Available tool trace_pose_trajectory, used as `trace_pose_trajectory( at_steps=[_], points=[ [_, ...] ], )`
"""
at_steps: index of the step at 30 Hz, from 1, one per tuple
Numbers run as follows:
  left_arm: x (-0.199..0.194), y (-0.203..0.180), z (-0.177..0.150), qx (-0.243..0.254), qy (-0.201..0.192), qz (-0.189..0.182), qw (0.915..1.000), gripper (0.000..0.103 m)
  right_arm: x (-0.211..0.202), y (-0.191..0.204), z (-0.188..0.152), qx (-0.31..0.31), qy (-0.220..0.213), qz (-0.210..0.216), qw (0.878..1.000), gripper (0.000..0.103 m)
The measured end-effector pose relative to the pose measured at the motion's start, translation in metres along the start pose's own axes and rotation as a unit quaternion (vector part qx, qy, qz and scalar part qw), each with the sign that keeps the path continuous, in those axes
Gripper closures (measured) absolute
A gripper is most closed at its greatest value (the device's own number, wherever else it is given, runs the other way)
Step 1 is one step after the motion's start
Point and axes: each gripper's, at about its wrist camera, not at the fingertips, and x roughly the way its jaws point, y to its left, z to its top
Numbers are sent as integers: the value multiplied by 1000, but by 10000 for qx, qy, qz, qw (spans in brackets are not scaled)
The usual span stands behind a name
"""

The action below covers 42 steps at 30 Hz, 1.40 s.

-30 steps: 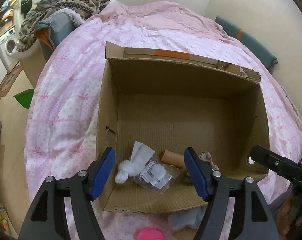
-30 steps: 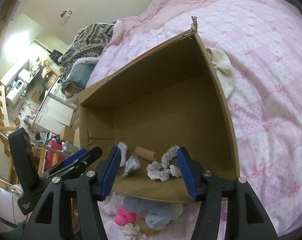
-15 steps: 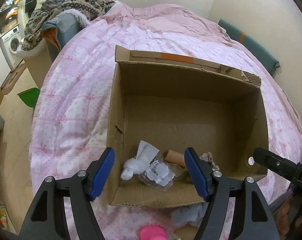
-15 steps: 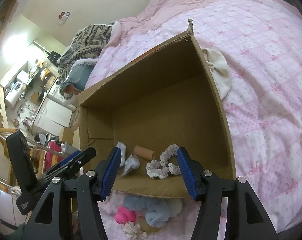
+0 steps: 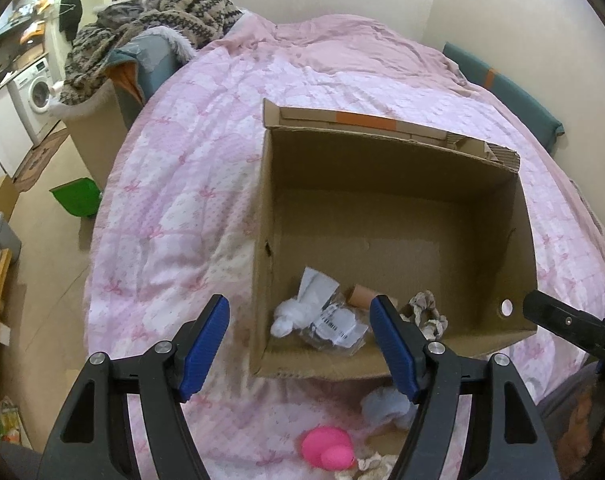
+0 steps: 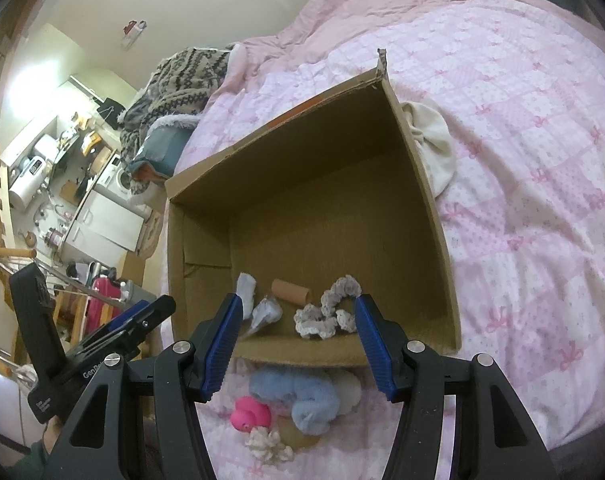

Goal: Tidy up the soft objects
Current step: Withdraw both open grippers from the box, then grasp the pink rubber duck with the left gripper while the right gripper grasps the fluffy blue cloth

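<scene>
An open cardboard box point(image 5: 390, 216) sits on a pink bed point(image 5: 190, 208), its far half bare floor with room to reach in from above. Small items crowd its near wall: a plastic packet point(image 5: 334, 322), cardboard tube point(image 6: 290, 291) and crocheted band point(image 6: 329, 312). Outside that wall, a blue plush point(image 6: 298, 396) and pink toy point(image 6: 249, 413) block the quilt.

The cardboard box point(image 6: 314, 204) is hiding part of a cream cloth point(image 6: 434, 148) lying behind its far right wall. In front of the box, the right claw point(image 6: 296, 340) is covering the edges of a blue plush point(image 6: 302, 396), and a white crocheted piece point(image 5: 376, 462) is running off the bottom edge (left wrist view). Beside the box's near left corner, a label on a crumpled bag point(image 5: 334, 326) is staying too small to read.
</scene>
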Motion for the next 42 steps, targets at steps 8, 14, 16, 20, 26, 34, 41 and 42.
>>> trace_pose_trajectory(
  at_steps=[8,14,16,20,26,34,41,42],
  points=[
    [-14,9,-19,-118,90,98,9998,33,-7,6,-17,-85,113,-27,9999,42],
    [-20,16,-34,-250,241,145,9993,33,-8,10,-30,-204,232,-123,9994,42],
    [-21,19,-39,-329,324,137,9988,33,-8,10,-34,-225,280,-164,9992,42],
    [-20,22,-48,-408,457,170,9980,33,-8,11,-41,-258,363,-232,9987,42],
    [-17,22,-58,-455,633,188,9968,33,-4,14,-50,-360,522,-434,9970,42],
    [-13,20,-61,-417,694,268,9964,33,-4,15,-51,-390,525,-488,9967,42],
    [-7,23,-63,-446,834,365,9948,33,-2,15,-52,-374,545,-524,9964,42],
    [-6,23,-63,-453,849,369,9947,33,-1,15,-53,-382,553,-541,9963,42]
  ],
)
